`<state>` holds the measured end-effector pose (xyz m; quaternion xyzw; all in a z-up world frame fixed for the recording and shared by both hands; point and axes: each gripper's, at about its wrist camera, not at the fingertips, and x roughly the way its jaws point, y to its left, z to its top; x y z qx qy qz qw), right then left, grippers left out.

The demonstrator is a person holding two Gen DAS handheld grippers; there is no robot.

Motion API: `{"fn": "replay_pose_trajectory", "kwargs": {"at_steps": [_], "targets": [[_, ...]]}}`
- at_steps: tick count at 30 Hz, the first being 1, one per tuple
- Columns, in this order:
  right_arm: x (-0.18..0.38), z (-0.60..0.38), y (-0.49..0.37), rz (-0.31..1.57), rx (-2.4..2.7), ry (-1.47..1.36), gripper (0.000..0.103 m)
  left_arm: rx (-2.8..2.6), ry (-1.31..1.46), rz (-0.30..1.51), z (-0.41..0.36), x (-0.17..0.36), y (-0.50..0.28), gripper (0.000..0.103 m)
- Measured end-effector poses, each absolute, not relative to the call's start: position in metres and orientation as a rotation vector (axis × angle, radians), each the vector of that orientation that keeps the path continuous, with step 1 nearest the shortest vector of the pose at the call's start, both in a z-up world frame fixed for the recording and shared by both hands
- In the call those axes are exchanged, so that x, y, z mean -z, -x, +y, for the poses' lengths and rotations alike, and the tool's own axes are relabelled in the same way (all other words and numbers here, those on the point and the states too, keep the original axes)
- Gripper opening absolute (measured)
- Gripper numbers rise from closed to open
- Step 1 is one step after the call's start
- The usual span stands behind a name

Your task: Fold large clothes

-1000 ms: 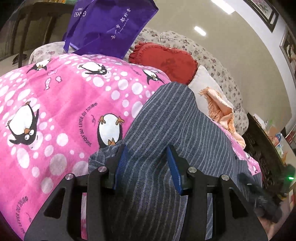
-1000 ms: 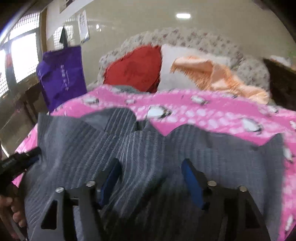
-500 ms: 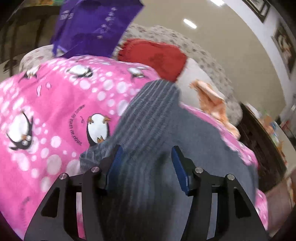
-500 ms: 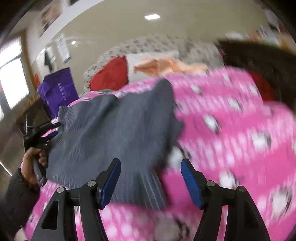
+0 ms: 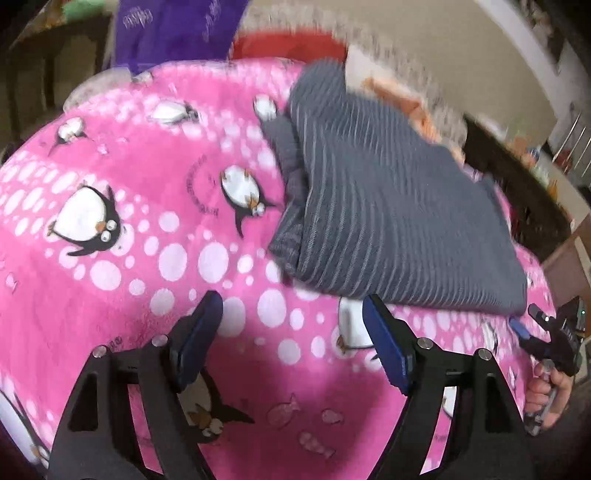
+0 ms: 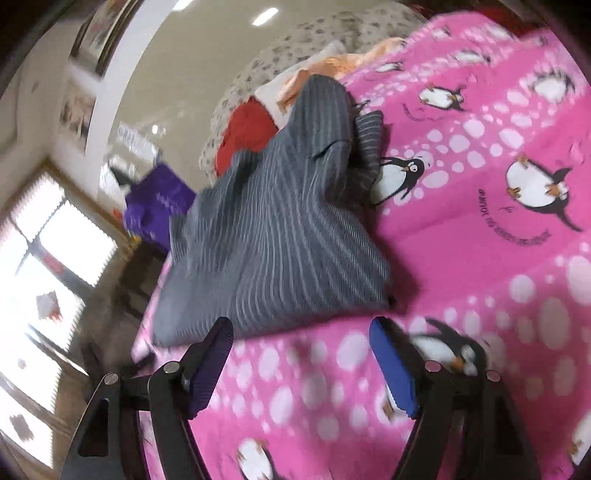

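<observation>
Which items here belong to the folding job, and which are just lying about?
Job: grey striped garment, left gripper, right gripper, both open and empty.
Lying about: pink penguin blanket, purple bag, red cushion, orange cloth.

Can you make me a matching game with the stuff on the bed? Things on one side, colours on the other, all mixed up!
Things:
1. striped garment
2. penguin blanket
3. bag
4. cushion

Colours:
A. purple
B. red
C. grey
D. pink

Pairs: 1-C, 2-D, 3-A, 4-B
</observation>
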<state>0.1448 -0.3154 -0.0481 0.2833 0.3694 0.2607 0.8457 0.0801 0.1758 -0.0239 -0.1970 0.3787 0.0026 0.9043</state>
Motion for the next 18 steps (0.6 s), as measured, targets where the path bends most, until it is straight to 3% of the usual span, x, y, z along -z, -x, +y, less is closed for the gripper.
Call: {"fn": "replay_pose_trajectory", "kwargs": {"at_steps": [5,8,11,15,18], "targets": [[0.048,-0.31,-0.172,0.769,-0.594,-0.673,0.072,0.114,0.567,0.777,0.181,0.026,-0.101,0.088],[0.045,-0.305,-0.187,0.756,-0.59,-0.639,0.062,0.16,0.625,0.776,0.185,0.027,-0.118,0.088],[0.054,-0.307,-0.196,0.77,-0.597,-0.686,0.058,0.196,0.65,0.79,0.185,0.023,-0.134,0.087],[0.06,-0.319,-0.195,0.743,-0.632,-0.76,0.056,0.216,0.672,0.812,0.187,0.027,-0.146,0.045],[0.062,-0.322,-0.192,0.75,-0.631,-0.752,0.056,0.214,0.711,0.796,0.194,0.032,-0.145,0.041]]}}
